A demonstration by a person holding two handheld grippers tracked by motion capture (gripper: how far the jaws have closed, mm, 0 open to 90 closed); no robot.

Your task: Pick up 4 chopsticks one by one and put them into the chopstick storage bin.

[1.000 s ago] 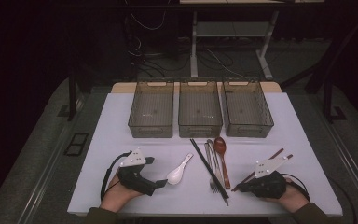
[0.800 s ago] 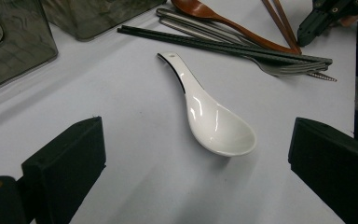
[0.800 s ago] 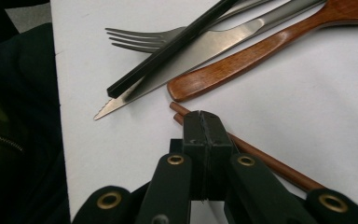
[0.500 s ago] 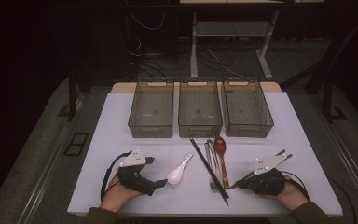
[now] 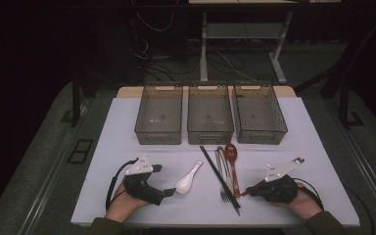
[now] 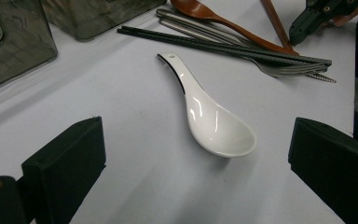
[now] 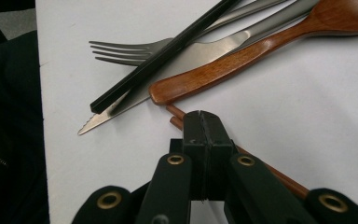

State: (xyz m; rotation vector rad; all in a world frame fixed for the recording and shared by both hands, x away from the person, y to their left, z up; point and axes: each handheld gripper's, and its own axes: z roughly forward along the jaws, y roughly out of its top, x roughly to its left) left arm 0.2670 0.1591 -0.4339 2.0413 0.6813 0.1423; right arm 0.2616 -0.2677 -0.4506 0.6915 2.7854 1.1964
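A white ceramic spoon (image 6: 214,123) lies bowl-up on the white table, just ahead of my left gripper (image 6: 193,135), whose jaws stand wide open on either side of it without touching. In the high view the spoon (image 5: 186,179) is right of the left gripper (image 5: 169,191). My right gripper (image 7: 204,116) is shut, pad against pad, lying over a pair of brown chopsticks (image 7: 175,116) that cross beneath its jaws. Seen from above, the right gripper (image 5: 247,192) points left at the cutlery pile.
Black chopsticks (image 5: 219,177), a steel fork (image 7: 126,51), a knife (image 7: 121,109) and a wooden spoon (image 5: 231,155) lie together mid-table. Three empty translucent bins (image 5: 159,137) (image 5: 209,137) (image 5: 262,137) stand in a row behind. The table's front edge (image 5: 200,223) is close to both hands.
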